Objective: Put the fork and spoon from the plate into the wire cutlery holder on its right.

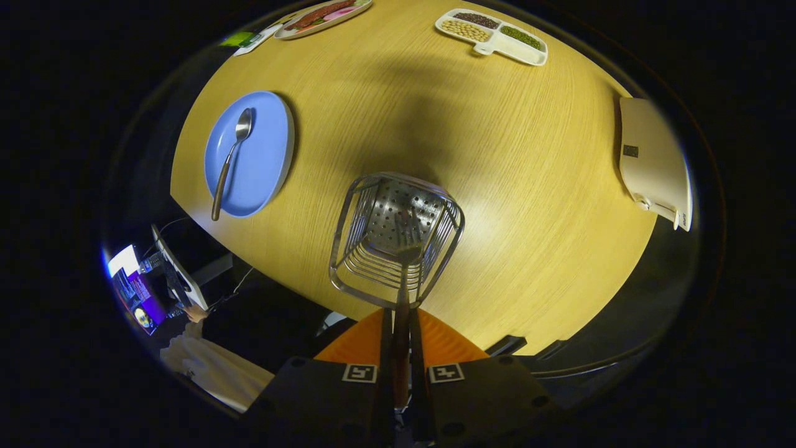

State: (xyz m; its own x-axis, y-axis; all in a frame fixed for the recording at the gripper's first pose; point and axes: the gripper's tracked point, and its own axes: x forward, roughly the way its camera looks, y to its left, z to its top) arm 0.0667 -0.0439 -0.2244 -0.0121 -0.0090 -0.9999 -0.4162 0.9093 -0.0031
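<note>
I look down on a round wooden table (pixel 497 174). My gripper (pixel 401 339) is shut on the fork (pixel 404 274), holding its handle between both fingers. The fork points tines down into the wire cutlery holder (pixel 348 224), which stands just ahead of the fingers near the table's front edge. Its tines hang inside the holder above the perforated bottom. To the left of the holder lies the blue plate (pixel 264 155) with the spoon (pixel 229 163) across it, bowl away from me.
A white divided tray (pixel 494 36) of beans stands at the far side. A long dish (pixel 323 15) of food is at the far left. A cream flat object (pixel 653 162) lies at the right edge. A person's sleeve (pixel 211 367) and screens (pixel 140 292) are below the table's left edge.
</note>
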